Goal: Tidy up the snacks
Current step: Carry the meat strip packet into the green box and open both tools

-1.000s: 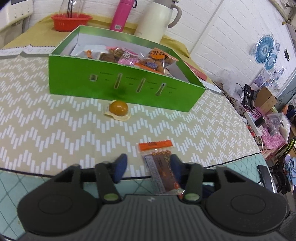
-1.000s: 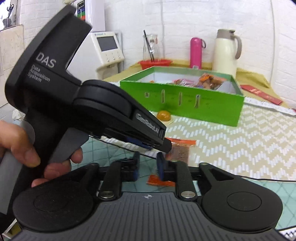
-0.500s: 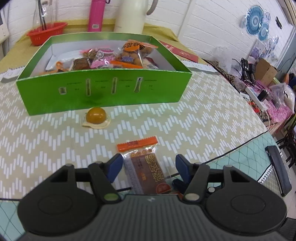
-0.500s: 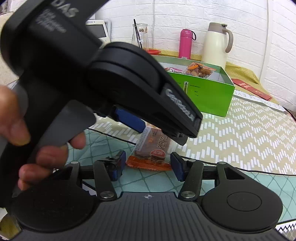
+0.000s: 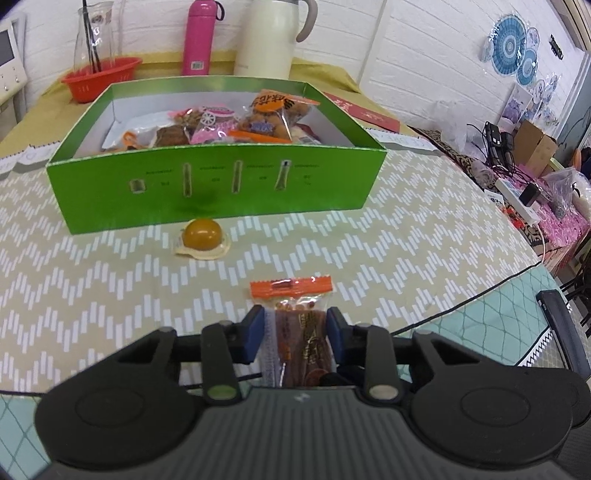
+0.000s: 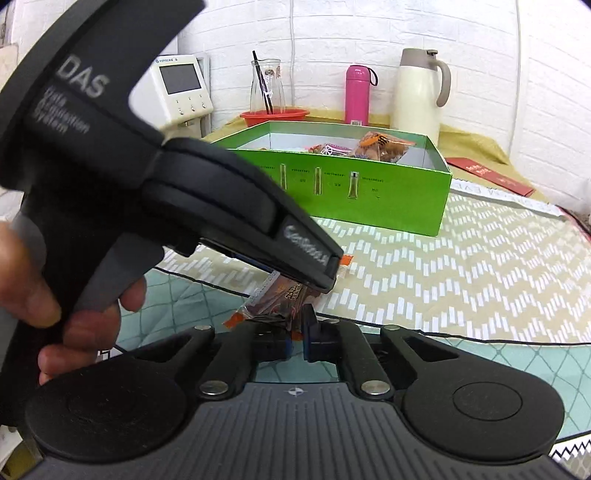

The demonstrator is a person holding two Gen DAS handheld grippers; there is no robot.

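My left gripper (image 5: 295,330) is shut on a clear snack packet (image 5: 295,314) with orange ends and a brown bar inside, held near the table's front edge. The packet also shows in the right wrist view (image 6: 280,299), under the left gripper's body (image 6: 177,199). My right gripper (image 6: 295,338) is shut just below the packet's near end; whether it pinches it I cannot tell. A green box (image 5: 218,192) with several snacks stands farther back. A round orange jelly cup (image 5: 202,233) lies in front of the box.
A red basket (image 5: 99,77), a glass carafe (image 5: 92,37), a pink bottle (image 5: 201,37) and a cream jug (image 5: 267,35) stand behind the box. A red envelope (image 5: 362,112) lies at the back right. The table edge drops off on the right.
My left gripper has closed on the snack packet. My right gripper has closed too. The left gripper's body now sits lower and farther left in the right wrist view.
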